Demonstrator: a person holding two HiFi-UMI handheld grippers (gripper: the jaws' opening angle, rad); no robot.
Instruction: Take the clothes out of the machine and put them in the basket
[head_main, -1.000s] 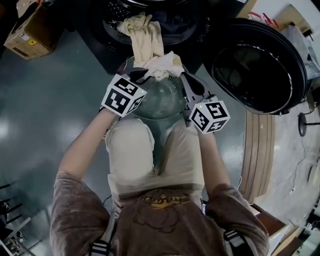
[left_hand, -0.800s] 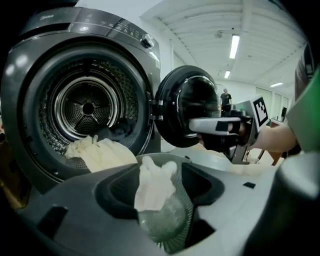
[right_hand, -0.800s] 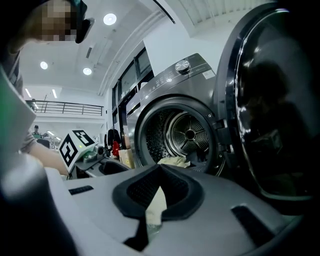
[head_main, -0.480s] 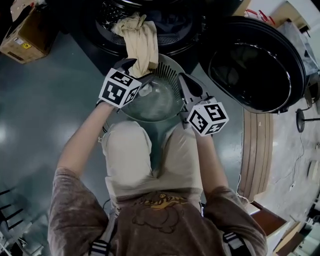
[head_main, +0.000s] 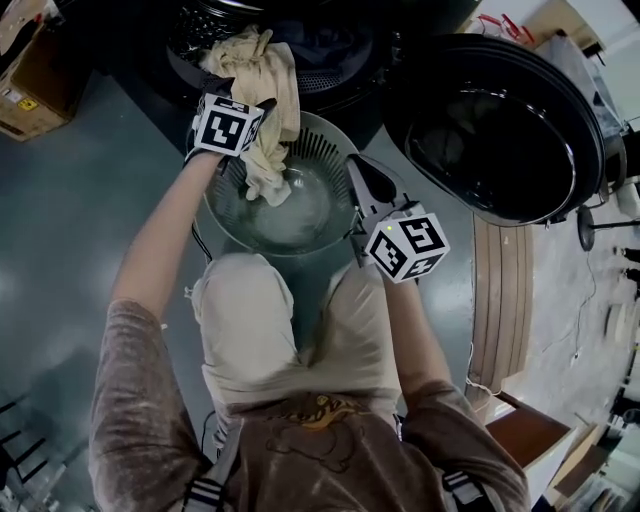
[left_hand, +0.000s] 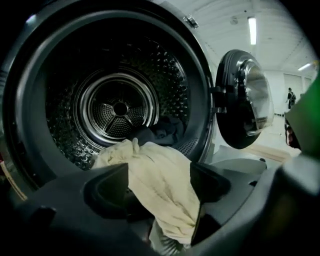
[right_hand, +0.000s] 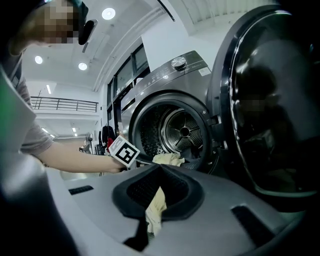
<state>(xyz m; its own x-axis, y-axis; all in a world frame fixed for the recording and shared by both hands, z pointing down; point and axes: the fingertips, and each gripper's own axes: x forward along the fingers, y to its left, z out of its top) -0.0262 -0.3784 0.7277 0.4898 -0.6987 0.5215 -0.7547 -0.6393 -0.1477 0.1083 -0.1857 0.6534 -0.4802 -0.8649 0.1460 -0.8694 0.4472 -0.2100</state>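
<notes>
Now facing the open machine (left_hand: 120, 107) at the top of the head view, with its round door (head_main: 500, 130) swinging wide at upper right and a cardboard box (head_main: 30, 80) sitting at upper left. Lying across the drum's mouth, a cream cloth (head_main: 262, 80), draping from the opening over the basket (head_main: 330, 135) rim and trailing inside; dark clothes (left_hand: 167, 132) lying deeper in the drum. Spreading the left gripper (left_hand: 160, 180) wide, jaws just opening, cloth lying loose between them, unpinched. Keeping the right gripper (head_main: 365, 180) clamped on the basket's right rim. Since a second ago, shifting the left gripper from the basket's left rim up toward the drum mouth; letting the cloth's bunched end slide lower into the basket.
</notes>
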